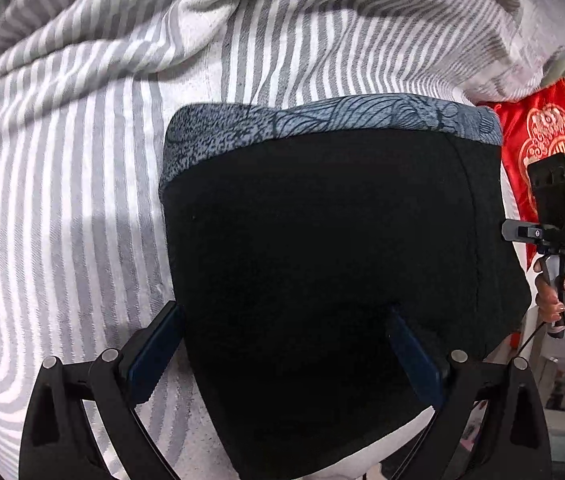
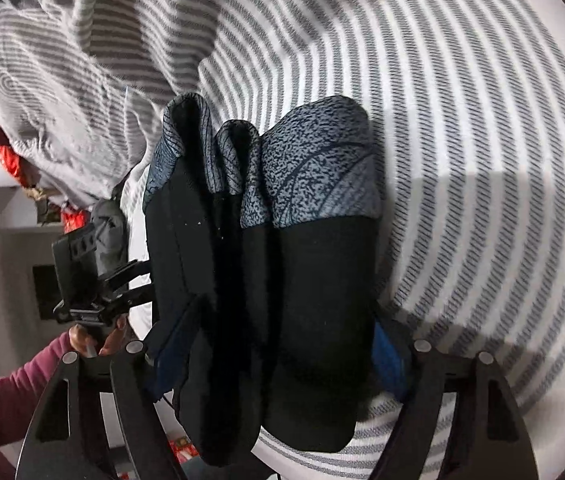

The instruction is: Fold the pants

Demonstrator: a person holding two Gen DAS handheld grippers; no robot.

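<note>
Pants (image 1: pixel 322 240) hide the gap between both grippers' fingers; grip unclear.

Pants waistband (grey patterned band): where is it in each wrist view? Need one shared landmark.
Left wrist: waistband runs as one wide strip across upper centre, atop the black pants.
Right wrist: waistband sits at centre, bunched in folds above the black fabric, largest patch centre-right.
Shared landmark: the striped bedsheet behind the pants in both views.
</note>
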